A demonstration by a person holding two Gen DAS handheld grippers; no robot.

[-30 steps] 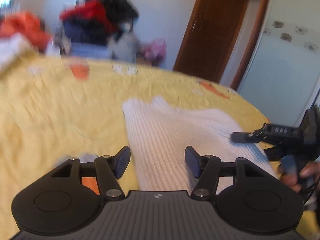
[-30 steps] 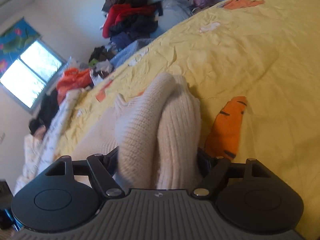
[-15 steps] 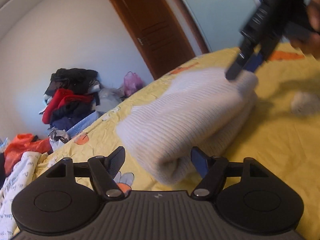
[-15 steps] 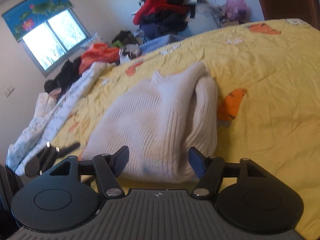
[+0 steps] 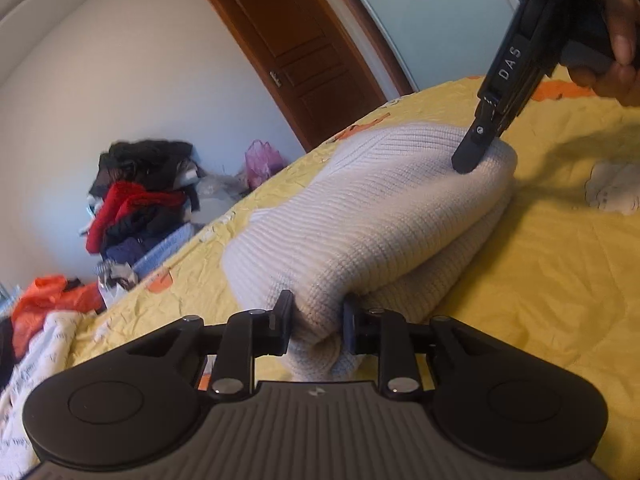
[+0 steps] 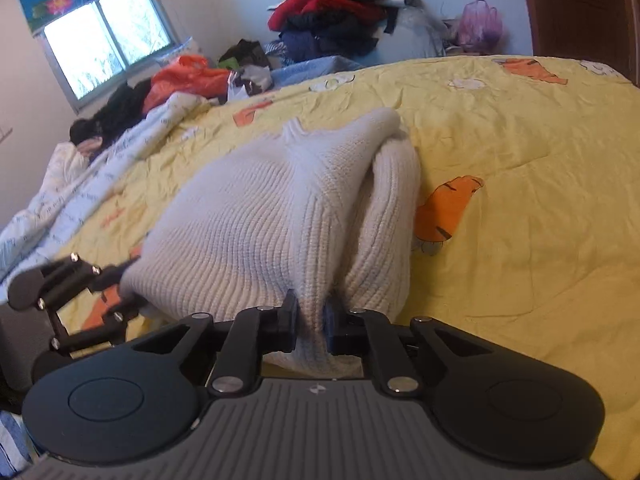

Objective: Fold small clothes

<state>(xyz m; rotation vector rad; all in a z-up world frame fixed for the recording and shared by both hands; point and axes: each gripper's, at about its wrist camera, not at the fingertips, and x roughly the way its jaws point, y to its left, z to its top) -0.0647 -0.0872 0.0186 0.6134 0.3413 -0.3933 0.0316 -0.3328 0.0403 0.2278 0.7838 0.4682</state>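
A cream ribbed knit sweater (image 5: 372, 224) lies folded over on the yellow bedspread (image 5: 552, 288). My left gripper (image 5: 316, 322) is shut on one near corner of the sweater. My right gripper (image 6: 311, 322) is shut on the other near corner of the sweater (image 6: 260, 220). In the left wrist view the right gripper (image 5: 476, 148) shows at the sweater's far end. In the right wrist view the left gripper (image 6: 120, 280) shows at the sweater's left corner.
A pile of dark and red clothes (image 6: 340, 8) stands beyond the bed, with orange and white laundry (image 6: 180, 76) to its left under the window (image 6: 104, 44). A brown door (image 5: 296, 48) is behind. A small white patch (image 5: 612, 188) shows on the bedspread at right.
Both grippers were open half a second ago and have closed on the sweater's near corners. One second ago the right gripper held the sweater and let it go in between.
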